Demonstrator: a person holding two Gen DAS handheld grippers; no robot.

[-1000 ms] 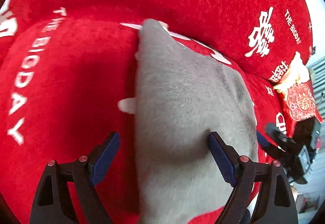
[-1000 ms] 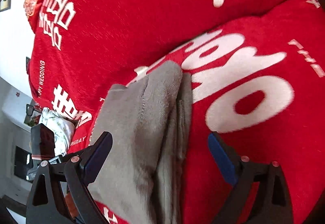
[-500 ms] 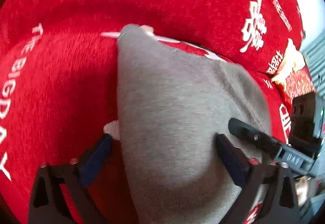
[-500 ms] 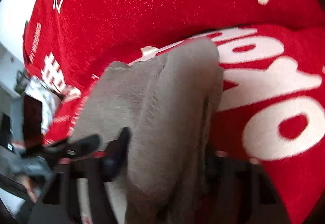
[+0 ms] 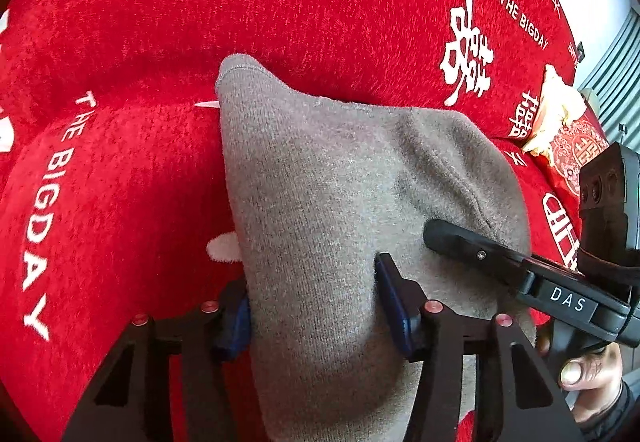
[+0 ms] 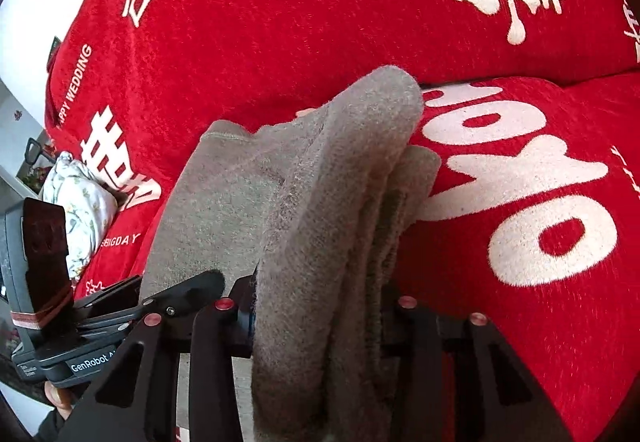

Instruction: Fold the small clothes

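Note:
A grey knitted garment (image 5: 340, 181) lies folded on the red plush sofa cover (image 5: 280, 1). My left gripper (image 5: 314, 312) has the near left part of the garment bunched between its blue pads (image 5: 394, 306), and its jaws are closing on it. In the right wrist view the garment's thick folded right edge (image 6: 328, 181) rises between the fingers of my right gripper (image 6: 320, 322). Those jaws are closing too, and the cloth hides their pads. One finger of the right gripper (image 5: 476, 252) rests on the cloth just right of my left one.
The red cover (image 6: 280, 21) carries white lettering and rises into a backrest behind the garment. A floral cloth bundle (image 6: 76, 209) lies at the left, and a red and gold packet (image 5: 568, 137) at the right. A person's thumb (image 5: 580, 366) holds the right gripper's handle.
Both grippers' jaws have narrowed from wide open onto the grey garment. The cloth is now bunched and raised between them. The right gripper has moved in close beside the left one.

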